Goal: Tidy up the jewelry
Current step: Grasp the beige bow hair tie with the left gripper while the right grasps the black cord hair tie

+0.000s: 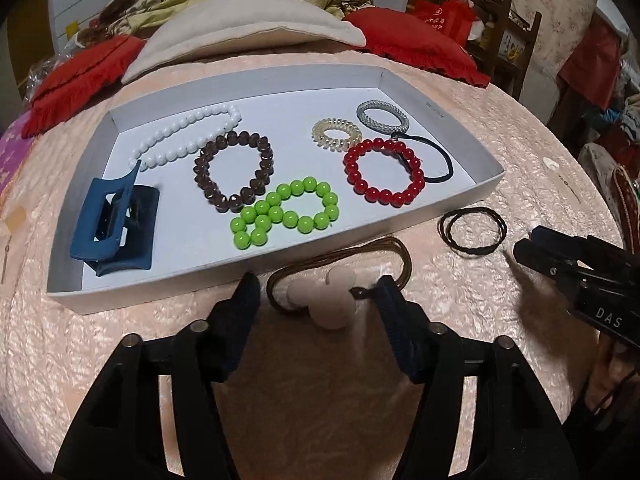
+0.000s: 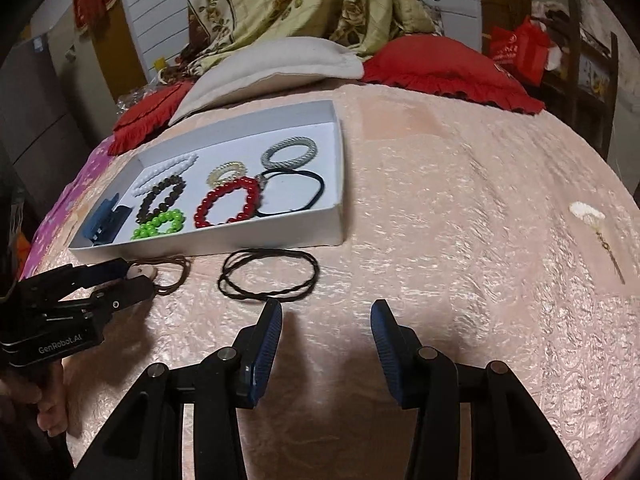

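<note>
A white tray (image 1: 486,190) on the pink bedspread holds white, brown, green (image 1: 286,212) and red (image 1: 384,172) bead bracelets, a blue hair claw (image 1: 114,226), two coil ties and a black elastic. My left gripper (image 1: 316,286) is open, its fingers either side of a brown hair tie with beige pompoms (image 1: 328,300) lying just in front of the tray. A thin twisted black hair tie (image 2: 268,276) lies to the right of it. My right gripper (image 2: 326,312) is open and empty just behind that black tie.
A beige cushion (image 1: 248,28) and red fringed pillows (image 2: 448,68) lie behind the tray. A small white tassel charm (image 2: 588,214) lies on the bedspread at far right. A purple patterned cloth (image 2: 64,200) borders the left edge.
</note>
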Motion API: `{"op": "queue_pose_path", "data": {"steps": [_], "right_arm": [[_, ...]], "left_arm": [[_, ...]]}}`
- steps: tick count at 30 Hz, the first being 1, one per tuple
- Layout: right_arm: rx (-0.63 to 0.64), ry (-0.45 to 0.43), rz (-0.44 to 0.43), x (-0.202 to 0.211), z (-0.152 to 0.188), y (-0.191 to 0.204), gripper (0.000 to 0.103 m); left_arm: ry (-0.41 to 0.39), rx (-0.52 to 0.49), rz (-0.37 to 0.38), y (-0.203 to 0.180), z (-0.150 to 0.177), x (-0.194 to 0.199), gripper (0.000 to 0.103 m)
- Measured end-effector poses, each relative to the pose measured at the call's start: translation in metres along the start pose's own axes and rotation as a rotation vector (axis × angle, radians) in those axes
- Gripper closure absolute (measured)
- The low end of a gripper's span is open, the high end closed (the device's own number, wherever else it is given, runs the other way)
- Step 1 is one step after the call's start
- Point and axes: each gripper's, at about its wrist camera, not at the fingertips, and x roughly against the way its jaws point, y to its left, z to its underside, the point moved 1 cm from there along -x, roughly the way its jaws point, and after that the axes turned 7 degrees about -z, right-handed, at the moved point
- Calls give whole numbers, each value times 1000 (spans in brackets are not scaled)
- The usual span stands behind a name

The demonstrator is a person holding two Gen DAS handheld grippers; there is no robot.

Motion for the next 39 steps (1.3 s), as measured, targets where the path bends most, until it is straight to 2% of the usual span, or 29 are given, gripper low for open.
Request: {"op": "queue_pose_path", "data": {"steps": [4, 6, 10, 11, 12, 13, 16, 20, 22, 23, 25, 27, 31, 33, 36, 39], "right_arm": [[0, -1, -3, 1, -2, 1, 59], [0, -2, -4, 1, -1, 2, 59], [-1, 2, -1, -1, -1, 4, 59], [-1, 3, -1, -1, -1, 4, 59], [0, 2, -1, -1, -1, 5, 59], [-1, 1, -2, -1, -1, 5, 59], [3, -2, -19, -1, -1, 7, 59], [28, 12, -84, -5, -1, 16, 59], [16, 19, -105, -9, -1, 17, 59], [4, 17, -102, -10, -1, 16, 59], [-12, 7, -88, -10, -3, 11, 59], [-41, -11, -76, -9, -7, 4, 59], [-64, -22, -78, -11, -14, -1, 59], [-37, -4, -69, -20, -16, 3, 59], [67, 13, -7, -26, -16, 18, 58], [168, 32, 28, -28, -12, 32, 74]], "left_arm": [[-23, -38, -39, -9, 1, -3, 40], [-34, -42, -28, -10, 1, -2, 59], [-35, -43, -22, -9, 4, 2, 65], [-35, -36, -20, -7, 5, 4, 70], [-39, -27, -12, -4, 6, 7, 89], [-32, -19, -6, -3, 7, 8, 90], [-34, -13, -17, 1, 8, 11, 90], [-23, -19, -14, 5, 11, 10, 90], [-17, -21, -5, 6, 11, 9, 87], [-11, -19, -5, 6, 11, 8, 82], [-12, -21, -2, 6, 11, 9, 77], [-14, -25, -12, 6, 11, 10, 66], [-10, -27, -31, 6, 11, 10, 55], [-7, -38, -38, 4, 12, 8, 52], [-4, -46, -46, 3, 13, 8, 51], [5, -33, -42, 7, 15, 10, 51]]}}
